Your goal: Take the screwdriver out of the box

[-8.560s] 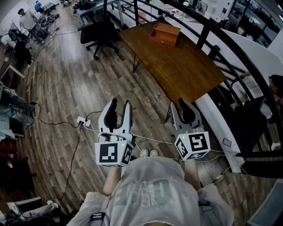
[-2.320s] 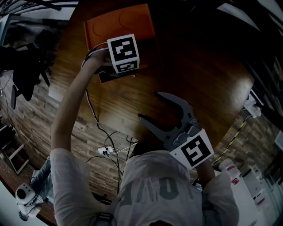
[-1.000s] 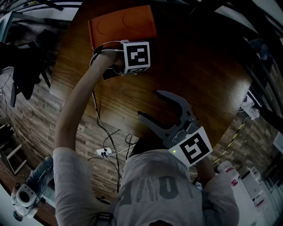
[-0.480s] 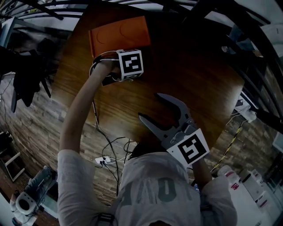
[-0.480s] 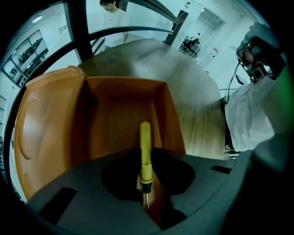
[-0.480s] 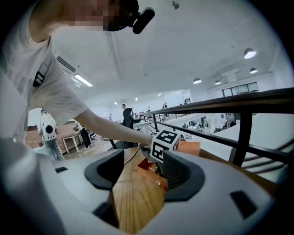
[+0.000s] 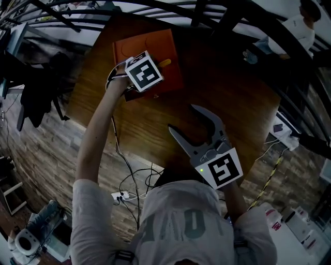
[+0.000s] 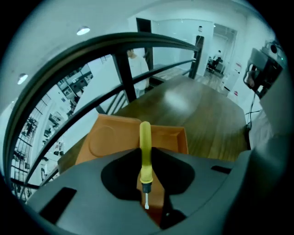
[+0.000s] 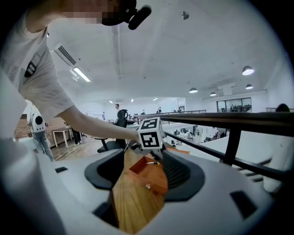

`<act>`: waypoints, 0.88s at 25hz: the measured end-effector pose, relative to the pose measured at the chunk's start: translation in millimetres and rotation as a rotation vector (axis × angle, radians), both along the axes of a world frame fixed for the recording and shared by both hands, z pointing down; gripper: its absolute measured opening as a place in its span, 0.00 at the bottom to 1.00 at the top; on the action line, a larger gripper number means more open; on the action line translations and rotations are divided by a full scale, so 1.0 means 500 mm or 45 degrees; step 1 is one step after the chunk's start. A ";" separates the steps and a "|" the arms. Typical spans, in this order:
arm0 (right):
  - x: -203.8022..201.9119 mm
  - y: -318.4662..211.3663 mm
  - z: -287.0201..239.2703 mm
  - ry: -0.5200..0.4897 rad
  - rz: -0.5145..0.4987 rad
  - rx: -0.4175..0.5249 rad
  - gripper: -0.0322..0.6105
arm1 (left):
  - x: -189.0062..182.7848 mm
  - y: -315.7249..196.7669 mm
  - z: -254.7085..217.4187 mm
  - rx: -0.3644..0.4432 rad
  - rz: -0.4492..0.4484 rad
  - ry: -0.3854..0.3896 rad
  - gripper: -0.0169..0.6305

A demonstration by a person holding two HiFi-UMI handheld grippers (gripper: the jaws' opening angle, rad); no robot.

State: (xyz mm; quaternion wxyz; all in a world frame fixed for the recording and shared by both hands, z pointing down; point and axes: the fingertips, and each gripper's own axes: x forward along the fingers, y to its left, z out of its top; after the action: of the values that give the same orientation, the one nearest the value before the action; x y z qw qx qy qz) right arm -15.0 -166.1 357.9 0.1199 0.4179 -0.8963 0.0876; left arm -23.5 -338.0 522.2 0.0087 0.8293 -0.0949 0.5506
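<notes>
The orange box (image 7: 155, 44) stands open on the brown wooden table (image 7: 232, 88), at its far left end. Above the box, my left gripper (image 8: 146, 158) is shut on the yellow-handled screwdriver (image 8: 145, 135); the handle points away and the metal tip points back at the camera. In the head view its marker cube (image 7: 142, 71) covers the jaws, and the yellow handle (image 7: 164, 62) sticks out beside it. My right gripper (image 7: 181, 117) hangs open and empty over the table's near side, well short of the box (image 9: 154, 179).
A dark metal railing (image 7: 227, 15) curves round the table's far side. Cables and a power strip (image 7: 120, 195) lie on the plank floor left of the table. A person (image 7: 305, 20) is at the far upper right.
My left gripper has risen from the box's front edge and tilted, and the yellow screwdriver handle now shows beside its cube. The right gripper has lifted slightly.
</notes>
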 end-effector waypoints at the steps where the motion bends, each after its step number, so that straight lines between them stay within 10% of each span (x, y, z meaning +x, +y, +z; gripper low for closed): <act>1: 0.003 -0.002 -0.003 0.011 0.010 0.013 0.45 | 0.003 -0.011 -0.024 0.055 -0.041 0.038 0.15; 22: 0.077 0.051 -0.165 0.055 0.366 0.346 0.45 | -0.052 0.216 -0.533 0.899 -0.689 0.948 0.15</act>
State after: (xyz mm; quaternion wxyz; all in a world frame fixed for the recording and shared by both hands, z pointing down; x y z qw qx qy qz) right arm 23.6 -140.7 275.4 0.0678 0.5558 -0.8281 -0.0268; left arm -49.3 -230.0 255.6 -0.0953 0.8660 -0.4719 0.1351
